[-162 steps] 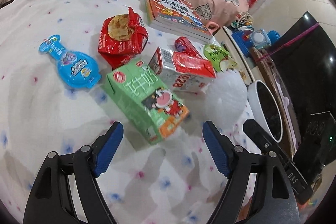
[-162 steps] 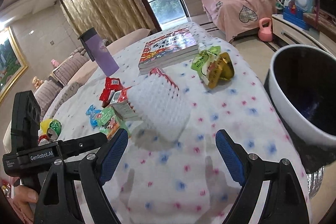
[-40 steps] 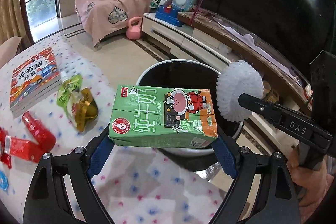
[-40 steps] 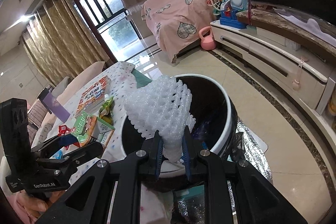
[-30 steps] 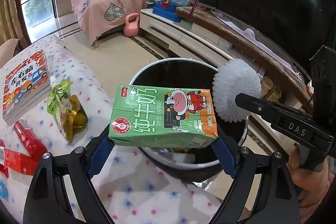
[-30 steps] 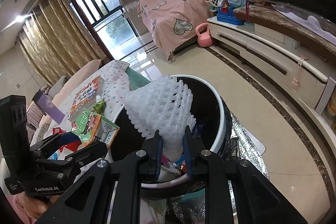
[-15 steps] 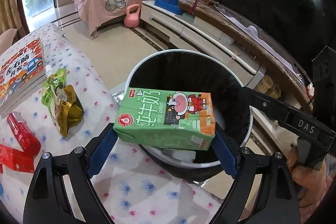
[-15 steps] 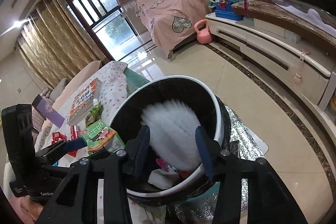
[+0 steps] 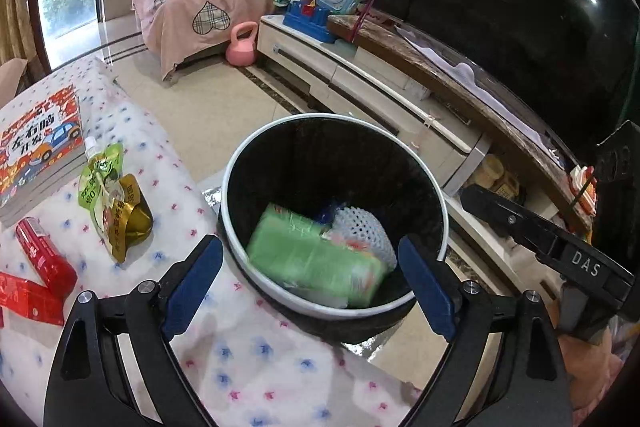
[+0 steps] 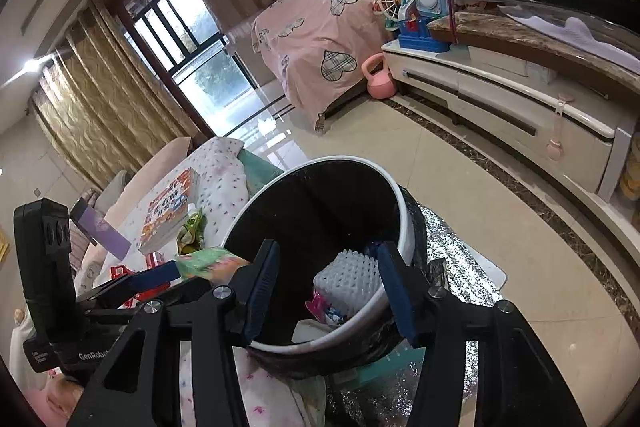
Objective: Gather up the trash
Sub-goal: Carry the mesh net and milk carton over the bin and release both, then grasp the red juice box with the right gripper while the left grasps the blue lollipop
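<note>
Green milk carton (image 9: 316,259) blurred, print unreadable; left tongs (image 9: 316,281) released, right tongs (image 10: 328,287) opening, empty

green milk carton (image 9: 316,259) blurred, tilted, inside black bin (image 9: 434,205) with white rim, toward near-left wall. white foam fruit net (image 9: 366,233) lies in bin just right of carton, touching it; knobbly mesh, crumpled; small pink scraps beside it in right wrist view. bin stands on floor against table edge. on dotted cloth: green-gold drink pouch (image 9: 114,201) lying flat, crumpled, white spout up; red tube (image 9: 46,257) beside red wrapper (image 9: 26,301), at left edge.
</note>
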Motion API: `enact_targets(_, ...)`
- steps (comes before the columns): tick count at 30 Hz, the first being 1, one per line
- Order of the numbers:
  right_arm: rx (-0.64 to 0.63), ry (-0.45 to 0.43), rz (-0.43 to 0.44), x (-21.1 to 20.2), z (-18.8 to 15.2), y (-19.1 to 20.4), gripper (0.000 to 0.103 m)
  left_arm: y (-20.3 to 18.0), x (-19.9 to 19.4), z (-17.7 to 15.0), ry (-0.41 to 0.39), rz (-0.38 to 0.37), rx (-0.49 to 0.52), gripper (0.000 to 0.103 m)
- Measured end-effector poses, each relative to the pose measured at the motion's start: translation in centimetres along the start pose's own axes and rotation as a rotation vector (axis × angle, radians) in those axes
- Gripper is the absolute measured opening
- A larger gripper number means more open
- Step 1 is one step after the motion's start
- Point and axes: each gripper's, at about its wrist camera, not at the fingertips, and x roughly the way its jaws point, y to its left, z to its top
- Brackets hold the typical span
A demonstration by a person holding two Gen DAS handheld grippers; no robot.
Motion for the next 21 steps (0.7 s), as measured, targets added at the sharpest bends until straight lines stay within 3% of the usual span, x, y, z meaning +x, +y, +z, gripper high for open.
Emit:
enact_targets(9,0.022,-0.026,-0.019,-1.9,-0.8,-0.3,0.055,1.1,-2.4,-1.7,-0.032,0.019,-0.033,0.092)
enact_targets(17,-0.003,-0.012,0.031,-1.8,-3.8,2.7,0.073,5.3,-5.8,-6.8,-0.043,0.070,-0.109,0.092)
enact_targets(21,-0.044,0.003,0.084,-1.2,-5.8,5.8,0.075,8.0,-8.0,-9.6,-0.048,0.105,-0.163,0.092)
